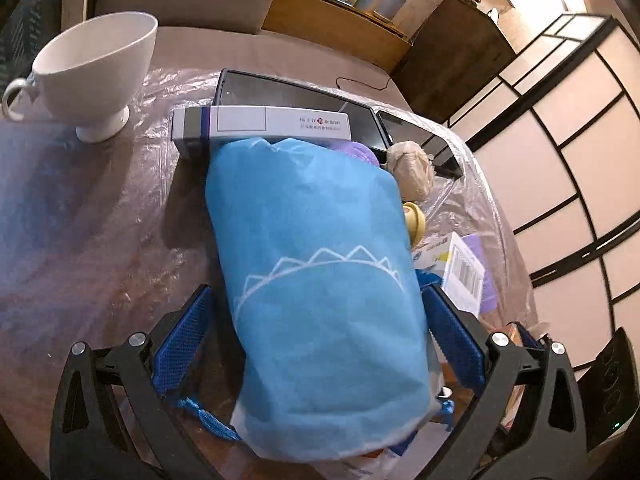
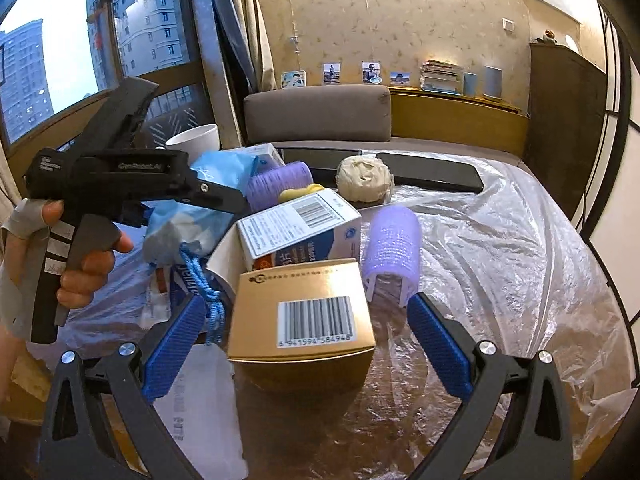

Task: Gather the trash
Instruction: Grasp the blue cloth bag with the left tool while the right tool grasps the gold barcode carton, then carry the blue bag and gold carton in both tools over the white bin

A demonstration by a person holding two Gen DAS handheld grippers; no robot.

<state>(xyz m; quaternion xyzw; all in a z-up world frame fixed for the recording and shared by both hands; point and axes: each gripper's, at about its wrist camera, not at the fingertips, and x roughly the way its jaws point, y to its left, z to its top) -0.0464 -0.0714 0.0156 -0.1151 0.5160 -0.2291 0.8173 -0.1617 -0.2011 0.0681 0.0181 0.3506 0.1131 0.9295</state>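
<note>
Left hand-held gripper (image 1: pixel 316 344): fingers are standing spread, one either side of the blue drawstring bag (image 1: pixel 316 276). The left pad (image 1: pixel 182 344) is showing a gap to the fabric; contact at the right pad can't be confirmed, as the bag is bulging over it. So it is straddling the bag, not seen squeezing it. The bag's long axis is running straight ahead, in line w/ the fingers, cord end nearest the camera, far end butting against a long grey-white box (image 1: pixel 260 124). The bag is lying on plastic sheeting (image 1: pixel 120 208) over the worktop.

Right hand-held gripper (image 2: pixel 304 348): fingers are also standing spread, the gold box (image 2: pixel 304 320) sitting between them w/ clear gaps both sides, barcode face up, directly ahead and close. Its wider dimension is lying across the jaw gap.

Further out in the right wrist view: a white-and-blue carton (image 2: pixel 300 232) is leaning behind the gold box, a purple hair roller (image 2: pixel 394 248) is standing just right of it, a paper wad (image 2: pixel 364 178) is beyond.

Judgement: the left unit is nearer the bag, the right nearer the gold box; each needs only to close, no reorienting.
</note>
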